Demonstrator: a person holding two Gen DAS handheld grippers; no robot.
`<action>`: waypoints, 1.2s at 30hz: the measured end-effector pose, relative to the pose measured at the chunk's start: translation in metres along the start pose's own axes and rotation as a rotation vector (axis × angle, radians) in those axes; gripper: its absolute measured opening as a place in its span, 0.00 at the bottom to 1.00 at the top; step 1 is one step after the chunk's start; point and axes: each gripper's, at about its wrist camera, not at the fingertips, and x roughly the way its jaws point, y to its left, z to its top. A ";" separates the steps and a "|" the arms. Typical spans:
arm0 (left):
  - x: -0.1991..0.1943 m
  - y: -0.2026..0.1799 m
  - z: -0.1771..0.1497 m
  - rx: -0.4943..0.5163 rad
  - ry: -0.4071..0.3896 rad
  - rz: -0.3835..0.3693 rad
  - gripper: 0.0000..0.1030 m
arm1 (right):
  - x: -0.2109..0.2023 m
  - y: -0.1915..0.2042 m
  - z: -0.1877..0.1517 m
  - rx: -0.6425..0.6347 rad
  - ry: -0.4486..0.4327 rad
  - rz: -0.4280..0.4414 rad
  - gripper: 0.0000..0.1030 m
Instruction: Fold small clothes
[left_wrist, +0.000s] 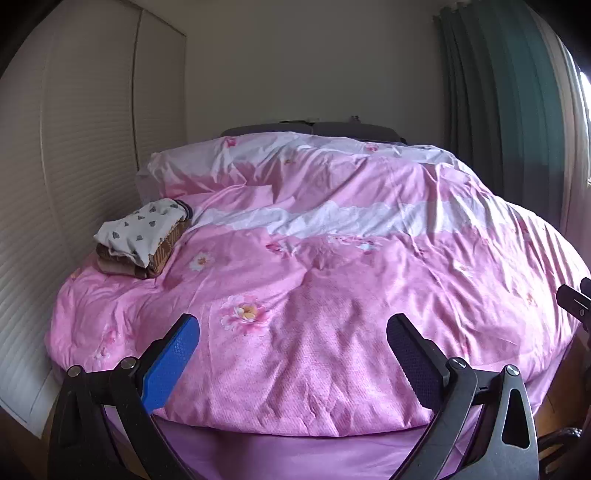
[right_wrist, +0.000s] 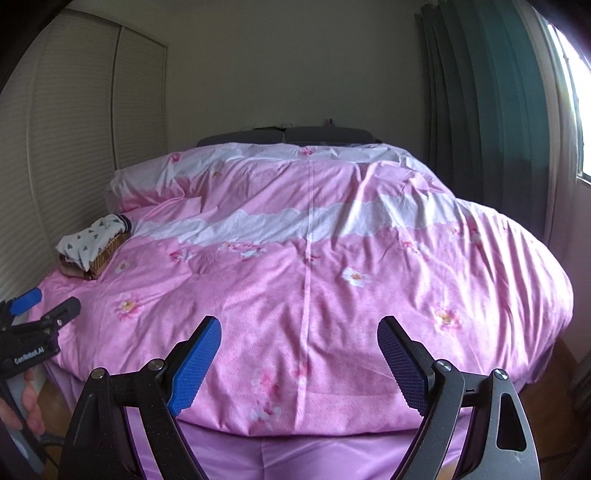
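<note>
Pink floral duvet (left_wrist: 314, 295) bare near the tools | 2 grippers, left gripper (left_wrist: 293, 354) and right gripper (right_wrist: 299, 354), both spread, empty | folded clothes stack (left_wrist: 144, 240) mid-left of frame, far off, up-left of both | left gripper nearer.

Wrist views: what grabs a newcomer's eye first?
The pink floral duvet fills nearly the whole frame, rumpled, with white bands across it. On its far left edge, near the louvred wardrobe doors, sits a small stack of folded clothes, a white patterned piece on top of brown ones. Both sets of tongs, left and right, hang open and empty over the near edge; teal curtains hang at right.
</note>
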 end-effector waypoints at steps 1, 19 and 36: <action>-0.003 0.000 0.002 0.012 -0.007 0.007 1.00 | -0.003 -0.002 0.000 0.005 -0.006 -0.002 0.85; -0.025 -0.009 0.012 0.053 0.031 0.025 1.00 | -0.019 -0.005 0.005 0.033 0.013 0.002 0.85; -0.025 -0.009 0.012 0.048 0.035 0.023 1.00 | -0.019 -0.006 0.006 0.031 0.014 0.002 0.85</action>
